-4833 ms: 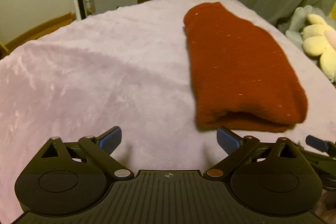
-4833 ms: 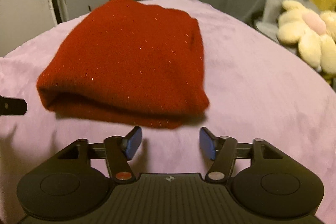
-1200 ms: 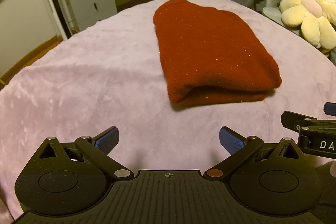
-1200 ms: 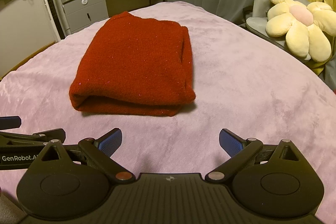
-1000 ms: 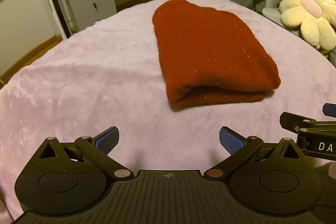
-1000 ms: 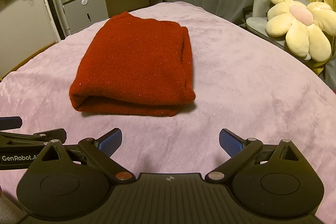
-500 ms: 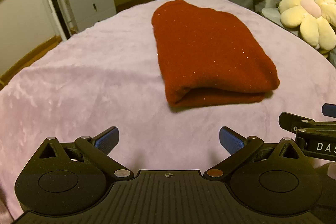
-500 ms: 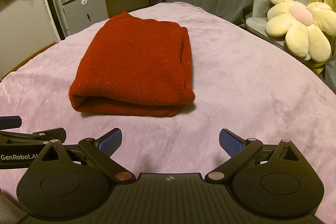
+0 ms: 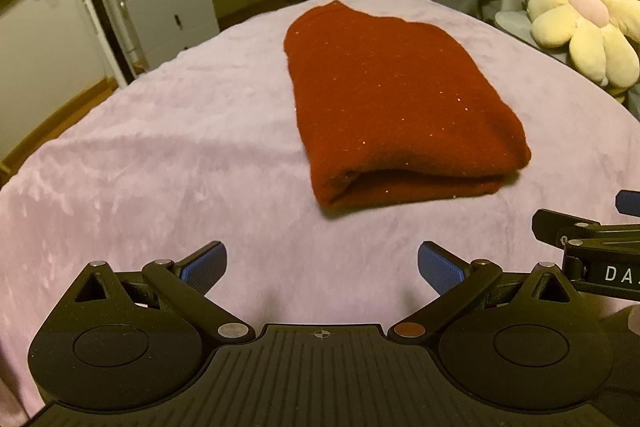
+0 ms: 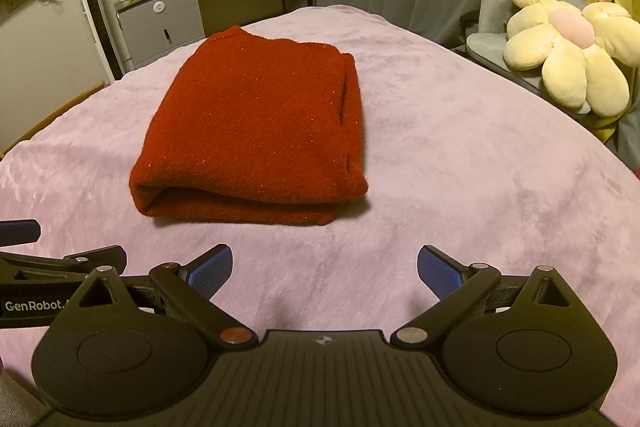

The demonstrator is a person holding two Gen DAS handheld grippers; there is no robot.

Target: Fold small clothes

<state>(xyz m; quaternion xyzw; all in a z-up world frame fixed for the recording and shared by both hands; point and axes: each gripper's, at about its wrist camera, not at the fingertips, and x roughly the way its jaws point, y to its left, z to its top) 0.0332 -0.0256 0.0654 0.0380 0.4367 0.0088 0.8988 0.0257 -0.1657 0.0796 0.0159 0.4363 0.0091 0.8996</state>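
Left wrist view: my left gripper [image 9: 322,261] has its jaws spread wide, nothing between them, parked over bare blanket short of the garment. Right gripper [image 10: 325,265] is the same, released and empty, just beside the left one; I see its frame at the right edge of the left view. Both sit clear so nothing disturbs the fold. Red knit [image 10: 256,131] lies folded into a compact stack mid-bed on the purple blanket [image 10: 460,187], rolled fold edge toward me, layers aligned on its right side. Looks finished to me. Flower plush [image 10: 568,47] sits off the bed's right edge, well apart.
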